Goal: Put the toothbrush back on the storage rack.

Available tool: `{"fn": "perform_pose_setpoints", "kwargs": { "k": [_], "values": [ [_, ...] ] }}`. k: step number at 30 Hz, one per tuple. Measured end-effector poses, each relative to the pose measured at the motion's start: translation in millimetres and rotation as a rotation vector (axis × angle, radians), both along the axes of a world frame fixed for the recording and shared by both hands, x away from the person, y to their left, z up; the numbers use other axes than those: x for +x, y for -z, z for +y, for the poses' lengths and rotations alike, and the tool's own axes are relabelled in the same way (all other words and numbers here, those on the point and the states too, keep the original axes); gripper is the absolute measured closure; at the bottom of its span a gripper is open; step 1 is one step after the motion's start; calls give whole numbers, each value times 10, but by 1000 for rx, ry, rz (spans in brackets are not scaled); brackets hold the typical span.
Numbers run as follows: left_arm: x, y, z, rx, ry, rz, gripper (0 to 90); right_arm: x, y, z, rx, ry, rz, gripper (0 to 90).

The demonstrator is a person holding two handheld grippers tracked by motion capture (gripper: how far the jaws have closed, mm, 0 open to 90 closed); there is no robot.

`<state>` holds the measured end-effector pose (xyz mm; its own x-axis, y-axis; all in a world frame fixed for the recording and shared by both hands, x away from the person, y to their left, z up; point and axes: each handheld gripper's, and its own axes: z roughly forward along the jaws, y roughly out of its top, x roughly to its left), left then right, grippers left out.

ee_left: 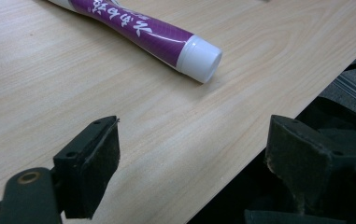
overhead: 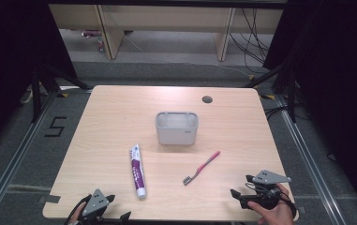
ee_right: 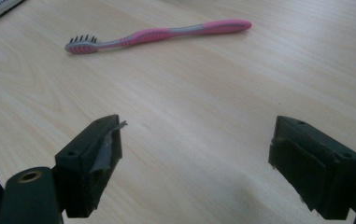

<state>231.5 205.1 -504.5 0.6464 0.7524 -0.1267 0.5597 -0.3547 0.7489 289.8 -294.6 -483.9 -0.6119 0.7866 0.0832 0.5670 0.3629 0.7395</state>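
Work not begun: both grippers idle at the near table edge.

Left gripper (overhead: 113, 210) and right gripper (overhead: 243, 186) gape wide, holding nothing. Glossy purple toothpaste tube (overhead: 137, 169) at 7 o'clock and slim pink toothbrush (overhead: 202, 167) at 5 o'clock of the empty grey plastic holder (overhead: 176, 127).

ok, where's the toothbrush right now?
In the high view the toothbrush lies flat on the table, right of the toothpaste tube and in front of the grey holder, untouched.
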Motion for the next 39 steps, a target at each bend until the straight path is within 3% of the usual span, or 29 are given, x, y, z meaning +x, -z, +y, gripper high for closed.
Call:
{"fn": "perform_pose_setpoints", "kwargs": {
  "k": [3,5,9,10,13,16,29,34,39],
  "values": [
    [-2,7,-7,-9,-11,-10,173,6,-9,29,-5,-18,5,182],
    [-3,6,-6,-6,-11,-9,173,34,-13,32,-28,-53,-39,185],
    [7,3,3,8,9,-4,173,42,-38,86,-33,-83,-23,197],
    [8,4,3,7,8,-5,173,72,-41,87,-50,-111,-55,203],
    [7,7,5,5,7,-4,173,100,-68,130,-80,-142,-65,215],
    [6,21,-9,-22,-11,-11,173,131,-79,162,-133,-172,-102,217],
    [7,20,-10,-22,-12,-13,173,181,-100,315,-185,-232,-100,255],
    [4,11,-1,-9,-12,3,173,239,-119,374,-210,-282,-110,278],
    [6,15,0,-13,-20,-1,173,278,-141,406,-225,-284,-97,294]
  ]
}}
